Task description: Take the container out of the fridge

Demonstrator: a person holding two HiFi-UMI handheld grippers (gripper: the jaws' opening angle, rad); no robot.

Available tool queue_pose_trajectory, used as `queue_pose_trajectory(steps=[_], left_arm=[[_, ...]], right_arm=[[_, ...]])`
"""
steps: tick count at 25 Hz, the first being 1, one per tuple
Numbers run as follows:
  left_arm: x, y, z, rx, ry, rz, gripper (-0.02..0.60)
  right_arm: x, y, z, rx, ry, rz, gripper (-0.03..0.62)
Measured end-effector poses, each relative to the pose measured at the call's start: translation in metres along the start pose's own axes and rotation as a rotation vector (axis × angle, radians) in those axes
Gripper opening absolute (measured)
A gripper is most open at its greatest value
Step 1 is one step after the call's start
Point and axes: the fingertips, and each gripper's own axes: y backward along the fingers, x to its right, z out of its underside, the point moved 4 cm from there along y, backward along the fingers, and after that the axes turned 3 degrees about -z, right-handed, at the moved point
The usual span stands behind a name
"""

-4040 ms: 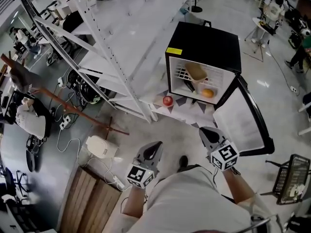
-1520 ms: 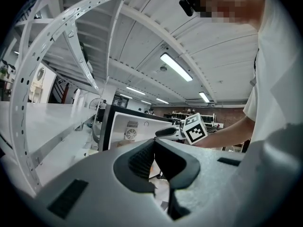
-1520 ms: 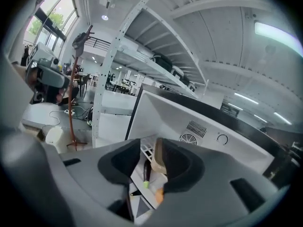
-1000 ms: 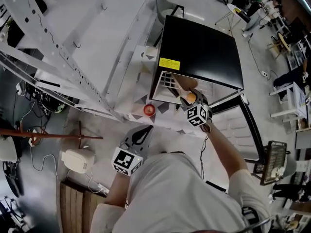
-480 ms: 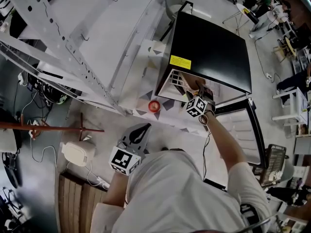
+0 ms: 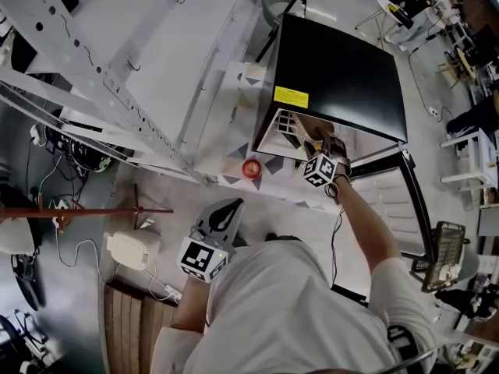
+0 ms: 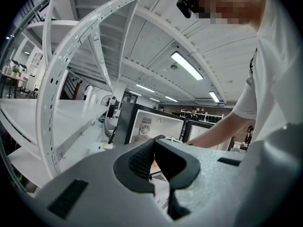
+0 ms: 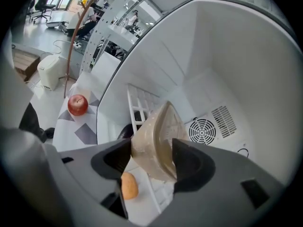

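The black mini fridge (image 6: pixel 335 61) stands with its door (image 6: pixel 398 201) swung open to the right. My right gripper (image 6: pixel 330 145) reaches inside it. In the right gripper view a tan translucent container (image 8: pixel 156 136) leans on the white wire shelf (image 8: pixel 139 105), and the right gripper (image 8: pixel 151 151) has a jaw on each side of it, closing, with both pads touching it. An orange (image 8: pixel 129 186) lies on the fridge floor below. My left gripper (image 6: pixel 224 209) hangs shut and holds nothing, low by my body, its jaws (image 7: pixel 155 143) pointing toward the fridge.
A red apple (image 6: pixel 250 168) lies on the patterned mat in front of the fridge, left of my right arm. A white perforated shelving rack (image 6: pixel 93 68) rises at the left. On the floor are a white appliance (image 6: pixel 129 249), a wooden pallet (image 6: pixel 132 326) and a wire basket (image 6: pixel 440 255).
My right gripper has pushed deeper into the fridge over the last second. The left gripper has stayed low and shut.
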Motion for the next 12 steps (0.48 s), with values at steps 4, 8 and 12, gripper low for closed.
queue_pose_trajectory(steps=[4, 8, 12], left_arm=[[0.000, 0.001, 0.000, -0.003, -0.003, 0.028, 0.005], [0.000, 0.001, 0.002, -0.006, -0.002, 0.067, 0.005], [0.001, 0.001, 0.005, -0.015, -0.005, 0.115, 0.005]], right_arm=[[0.001, 0.014, -0.003, 0.016, -0.036, -0.001, 0.273], [0.003, 0.034, -0.007, 0.031, -0.076, 0.006, 0.268], [0.001, 0.056, -0.013, 0.051, -0.126, -0.001, 0.264]])
